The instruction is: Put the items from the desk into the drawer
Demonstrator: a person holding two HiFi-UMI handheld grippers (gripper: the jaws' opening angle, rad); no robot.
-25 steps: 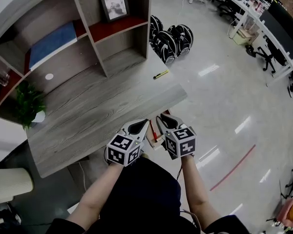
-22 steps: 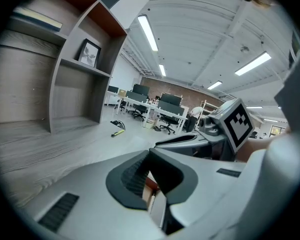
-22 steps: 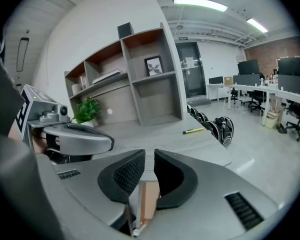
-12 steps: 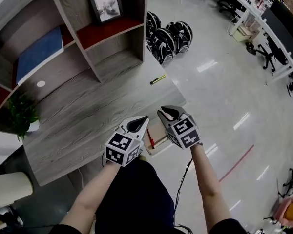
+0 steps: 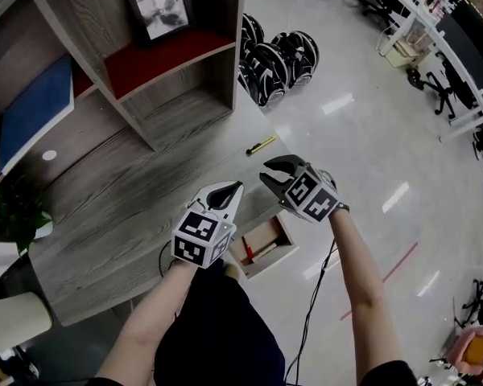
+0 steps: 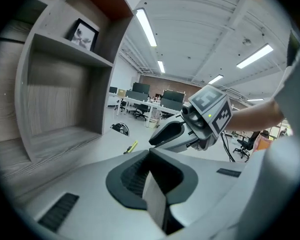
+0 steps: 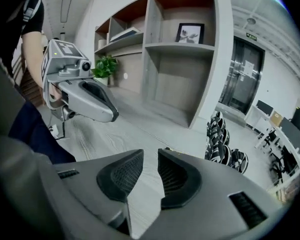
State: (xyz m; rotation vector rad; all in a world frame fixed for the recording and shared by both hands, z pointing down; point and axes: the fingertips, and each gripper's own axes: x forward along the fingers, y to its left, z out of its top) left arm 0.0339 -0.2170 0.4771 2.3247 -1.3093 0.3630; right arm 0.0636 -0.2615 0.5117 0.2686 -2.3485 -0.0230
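Note:
A small yellow item [image 5: 263, 144] lies near the far right corner of the grey wood desk [image 5: 129, 207]; the left gripper view shows the yellow item [image 6: 131, 147] too. Under the desk's front edge a drawer [image 5: 290, 233] stands pulled out with a red item [image 5: 248, 250] in it. My left gripper [image 5: 237, 186] hovers over the desk's front edge, jaws together and empty. My right gripper [image 5: 266, 173] is just right of it, a short way from the yellow item, open. Its jaws have just been opening a little, with nothing between them [image 7: 150, 151].
A shelf unit rises behind the desk with a framed picture [image 5: 154, 6] and a blue folder [image 5: 36, 111]. A potted plant [image 5: 16, 211] stands at the desk's left end. Black wheeled devices [image 5: 274, 55] sit on the shiny floor to the right.
Both grippers have moved away from the drawer and forward over the desk's front edge. The right one has rolled and now points toward the yellow item.

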